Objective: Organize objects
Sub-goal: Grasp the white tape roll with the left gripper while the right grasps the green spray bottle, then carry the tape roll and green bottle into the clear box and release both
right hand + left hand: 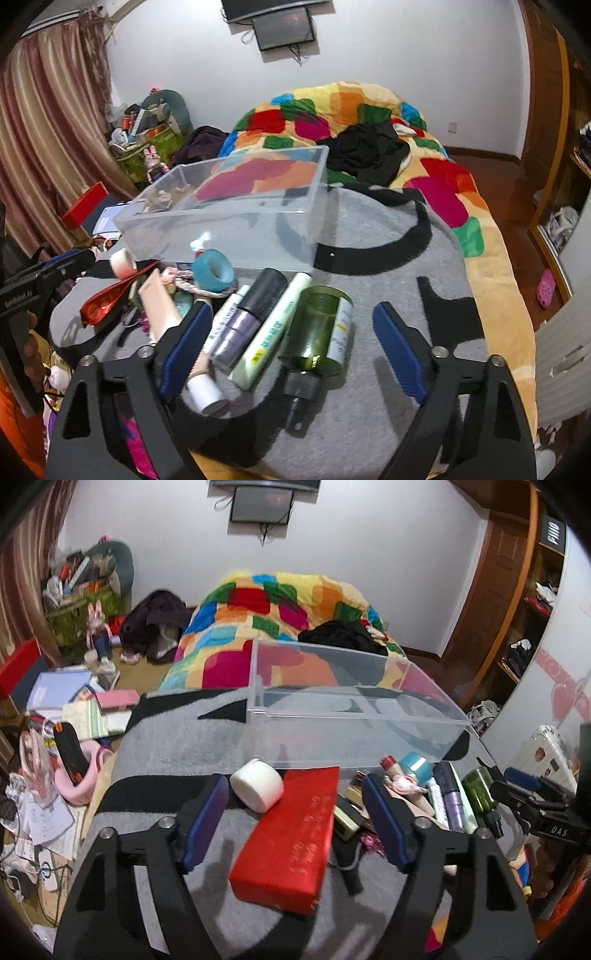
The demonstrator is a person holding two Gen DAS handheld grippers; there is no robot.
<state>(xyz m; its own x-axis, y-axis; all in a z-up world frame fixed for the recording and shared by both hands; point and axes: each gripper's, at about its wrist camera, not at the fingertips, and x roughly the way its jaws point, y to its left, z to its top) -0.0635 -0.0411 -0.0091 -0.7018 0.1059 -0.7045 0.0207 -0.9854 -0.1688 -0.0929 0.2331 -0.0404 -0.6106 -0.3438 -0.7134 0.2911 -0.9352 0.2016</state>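
On the grey and black blanket [177,738] we hold our left gripper [295,812] with fingers apart around the red box [291,845], the white tape roll [257,789] just beyond. The clear bin [229,210] stands behind. Our right gripper [291,343] spreads wide over the green bottle [317,332], gripping nothing.

We are reading "DAS" on the right gripper [532,794] and "FIIO" on a black box [553,534] sitting on the shelf.
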